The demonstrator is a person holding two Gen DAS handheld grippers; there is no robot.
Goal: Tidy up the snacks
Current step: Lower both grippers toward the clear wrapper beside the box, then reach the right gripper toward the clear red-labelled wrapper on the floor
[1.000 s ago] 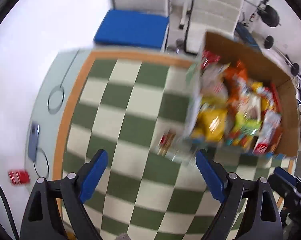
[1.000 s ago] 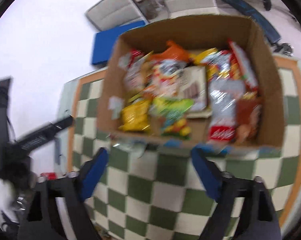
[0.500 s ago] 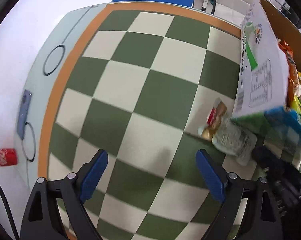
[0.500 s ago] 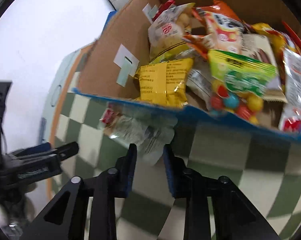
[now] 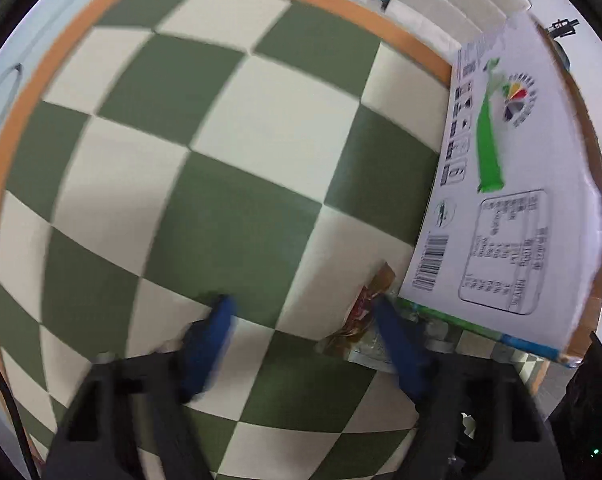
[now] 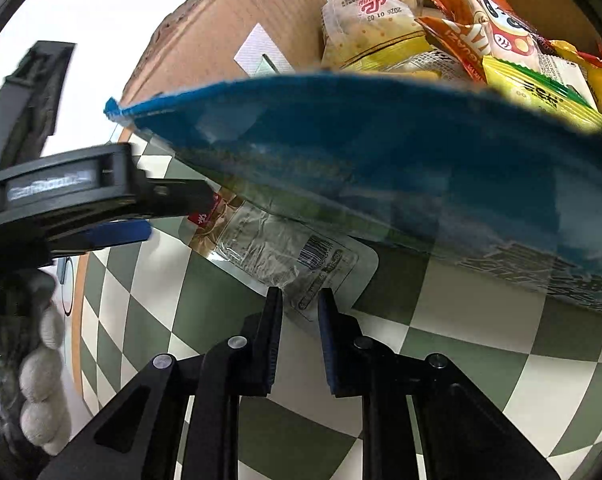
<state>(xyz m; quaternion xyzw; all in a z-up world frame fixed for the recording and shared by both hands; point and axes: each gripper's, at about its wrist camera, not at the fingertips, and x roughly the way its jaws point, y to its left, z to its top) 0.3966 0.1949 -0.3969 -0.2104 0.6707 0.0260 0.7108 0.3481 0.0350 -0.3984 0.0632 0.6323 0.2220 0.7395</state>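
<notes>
The desk [image 5: 229,152] carries a green-and-cream chequered cloth with an orange border.

The cardboard box [image 6: 205,52] stands at the 12 to 3 o'clock sector of the right wrist view, with a blue front flap [image 6: 381,140] and packed snack bags [image 6: 369,20] behind it. In the left wrist view its printed white side [image 5: 501,200] fills the 3 o'clock sector.

The clear snack packet [image 6: 277,248] lies flat on the cloth, partly tucked under the blue flap. It is transparent crinkled film with a red-and-tan printed end toward 9 o'clock and a barcode label toward its near end. Judged by appearance: light, soft, slippery, with contents that may crush. Take hold at the flat sealed edge nearest the fingers, not across the filled middle.

The right hand-held gripper [image 6: 299,300] has its fingers narrowly apart, straddling or just short of the packet's near edge; contact cannot be confirmed.

The left hand-held gripper [image 5: 301,320] is spread wide and empty, with its right finger [image 5: 397,344] beside the packet's printed end [image 5: 361,312].
</notes>
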